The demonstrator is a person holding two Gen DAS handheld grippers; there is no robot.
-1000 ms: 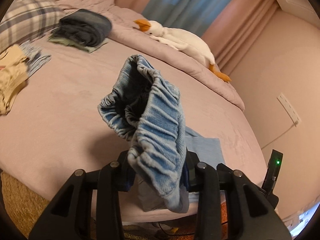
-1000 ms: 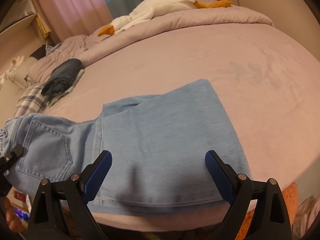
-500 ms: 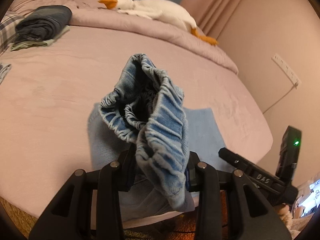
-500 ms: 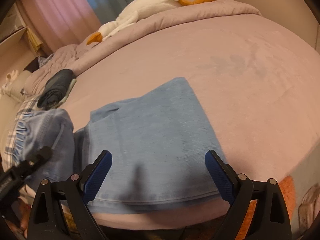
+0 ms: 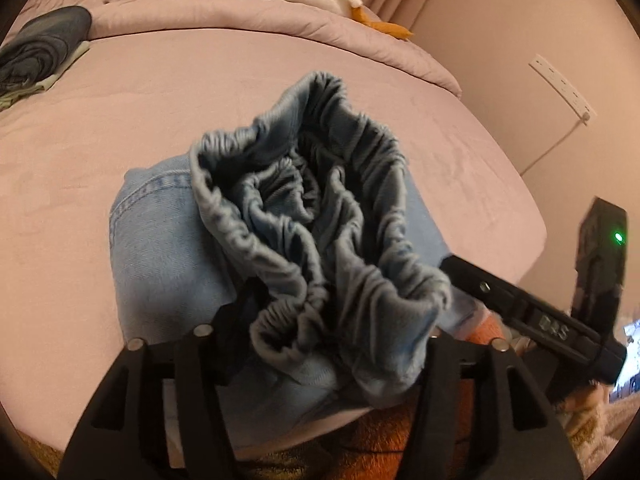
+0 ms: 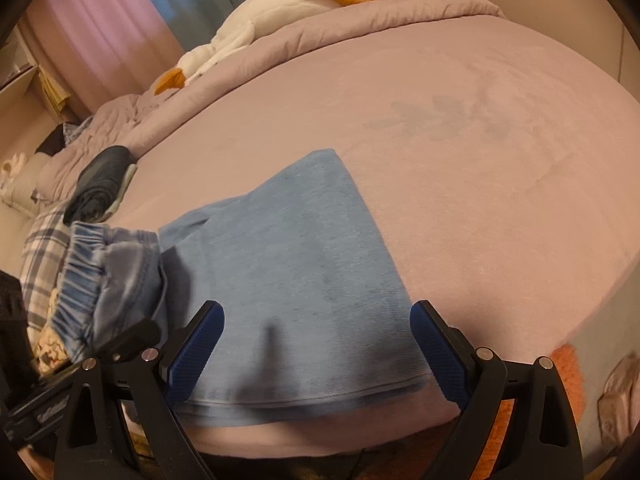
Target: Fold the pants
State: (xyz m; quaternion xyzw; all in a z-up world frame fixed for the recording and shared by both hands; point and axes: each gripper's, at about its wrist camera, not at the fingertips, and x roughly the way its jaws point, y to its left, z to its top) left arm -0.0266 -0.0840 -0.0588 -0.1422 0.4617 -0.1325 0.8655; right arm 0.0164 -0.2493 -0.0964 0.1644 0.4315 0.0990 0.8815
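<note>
Light blue denim pants (image 6: 288,264) lie on the pink bed (image 6: 480,140) near its front edge, legs folded over. My left gripper (image 5: 320,344) is shut on the gathered elastic waistband (image 5: 320,216) and holds it above the folded legs (image 5: 152,248). The waistband also shows at the left of the right wrist view (image 6: 88,280). My right gripper (image 6: 316,344) is open and empty, hovering over the hem end of the legs at the bed's front edge. Its body shows in the left wrist view (image 5: 532,320).
A white plush goose (image 6: 256,24) lies on the rolled duvet (image 5: 240,12) at the back. A dark folded garment (image 6: 100,184) and plaid cloth (image 6: 44,248) lie at the left. A wall with a power strip (image 5: 560,84) stands to the right. An orange rug (image 6: 564,376) lies below.
My left gripper has carried the waistband to the right, over the folded legs and closer to my right gripper. My right gripper has stayed open in nearly the same place.
</note>
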